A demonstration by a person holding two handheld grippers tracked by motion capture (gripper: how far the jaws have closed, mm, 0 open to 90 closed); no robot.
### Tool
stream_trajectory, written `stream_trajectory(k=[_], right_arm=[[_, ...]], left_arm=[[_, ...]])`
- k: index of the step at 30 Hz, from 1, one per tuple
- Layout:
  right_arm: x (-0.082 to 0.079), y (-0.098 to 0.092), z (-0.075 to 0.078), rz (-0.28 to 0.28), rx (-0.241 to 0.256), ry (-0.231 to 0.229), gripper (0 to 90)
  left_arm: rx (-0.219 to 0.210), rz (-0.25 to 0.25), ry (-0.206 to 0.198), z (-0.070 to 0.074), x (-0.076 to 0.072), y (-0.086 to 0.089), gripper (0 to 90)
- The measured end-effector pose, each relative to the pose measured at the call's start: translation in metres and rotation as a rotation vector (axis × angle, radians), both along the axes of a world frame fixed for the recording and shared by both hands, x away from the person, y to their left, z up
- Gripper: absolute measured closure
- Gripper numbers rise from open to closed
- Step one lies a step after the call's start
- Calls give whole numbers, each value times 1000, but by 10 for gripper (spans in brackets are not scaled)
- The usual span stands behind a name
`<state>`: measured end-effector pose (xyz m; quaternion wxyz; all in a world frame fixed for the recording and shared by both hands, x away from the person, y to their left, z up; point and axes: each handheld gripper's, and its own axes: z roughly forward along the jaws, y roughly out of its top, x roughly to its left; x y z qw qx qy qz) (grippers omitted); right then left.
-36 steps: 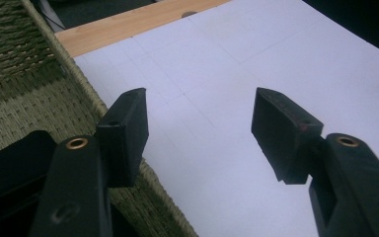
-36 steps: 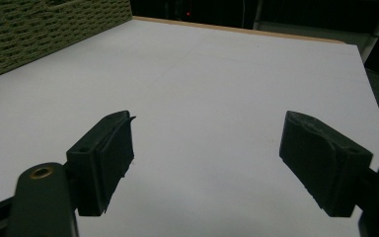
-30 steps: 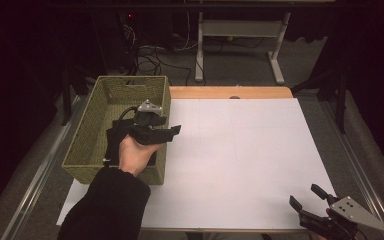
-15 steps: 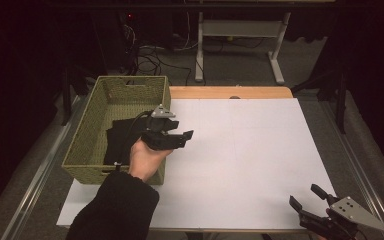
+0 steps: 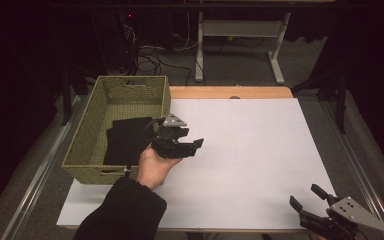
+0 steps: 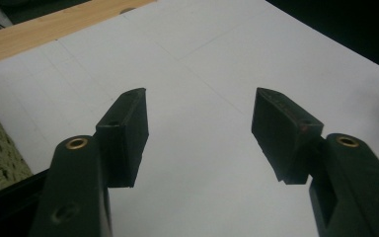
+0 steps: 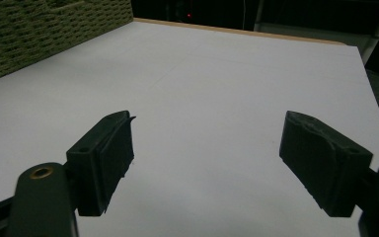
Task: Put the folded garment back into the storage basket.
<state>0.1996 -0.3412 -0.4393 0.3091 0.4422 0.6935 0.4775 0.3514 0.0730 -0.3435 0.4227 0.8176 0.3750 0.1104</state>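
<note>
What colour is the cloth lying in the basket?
Black cloth, inside the olive-green woven basket; the high view shows it best.

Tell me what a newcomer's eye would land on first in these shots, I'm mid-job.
Likely the green woven basket at the table's left, with a dark folded cloth lying inside it. Next, the left gripper, held just right of the basket over the white sheet, jaws open and empty. The right gripper sits at the near right corner, also open with nothing between its jaws.
</note>
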Motion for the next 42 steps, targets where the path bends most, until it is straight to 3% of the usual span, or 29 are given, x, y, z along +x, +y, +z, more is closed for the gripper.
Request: stream_trajectory(k=[24,42], right_arm=[[0,0,0,-6,-1,-1,214],[0,0,0,-3,-2,2,215]], left_arm=[[3,-35,4,-12,-17,-19,366],[0,-39,4,-22,-29,-18,366]])
